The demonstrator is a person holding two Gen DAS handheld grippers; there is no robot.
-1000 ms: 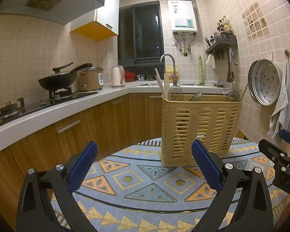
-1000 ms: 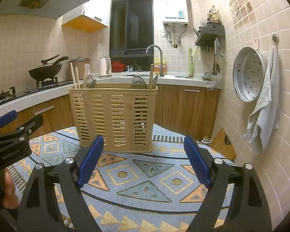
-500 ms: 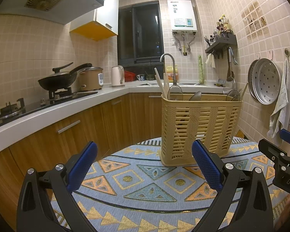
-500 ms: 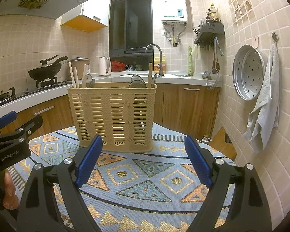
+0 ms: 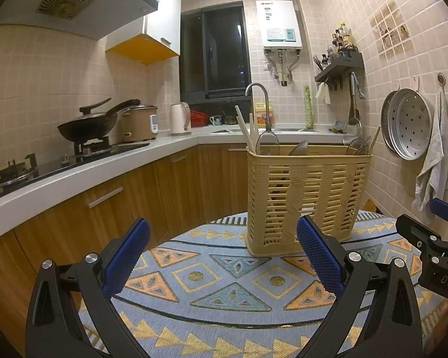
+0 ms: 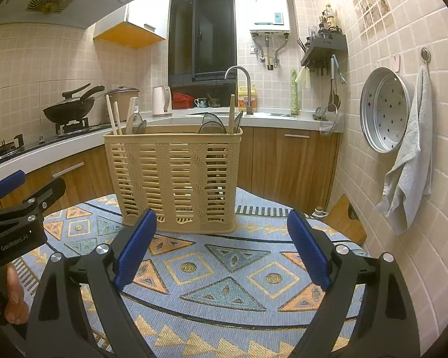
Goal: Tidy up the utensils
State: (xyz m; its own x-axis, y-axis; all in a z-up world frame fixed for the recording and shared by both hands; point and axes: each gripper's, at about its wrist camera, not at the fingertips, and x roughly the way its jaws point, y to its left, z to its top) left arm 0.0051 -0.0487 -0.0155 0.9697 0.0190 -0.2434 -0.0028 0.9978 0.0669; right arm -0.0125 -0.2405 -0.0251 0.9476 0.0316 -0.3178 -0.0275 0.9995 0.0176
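A beige slatted utensil basket [image 5: 306,197] stands upright on a round table with a blue patterned cloth [image 5: 224,283]. It also shows in the right wrist view [image 6: 173,179]. Wooden chopsticks [image 6: 112,117] and dark spoons [image 6: 212,125] stick out of its top. My left gripper [image 5: 224,256] is open and empty, short of the basket and to its left. My right gripper [image 6: 222,256] is open and empty, just in front of the basket. Each gripper shows at the edge of the other's view.
A counter with a wok [image 5: 86,128], rice cooker [image 5: 139,122], kettle [image 5: 179,117] and sink tap [image 5: 257,95] runs behind. A steamer tray [image 6: 385,110] and towel [image 6: 409,161] hang on the right wall. A wooden board [image 6: 343,217] leans by the table's right edge.
The right wrist view has tilted slightly; the basket sits a little lower and nearer in it. The left gripper and basket have barely moved.
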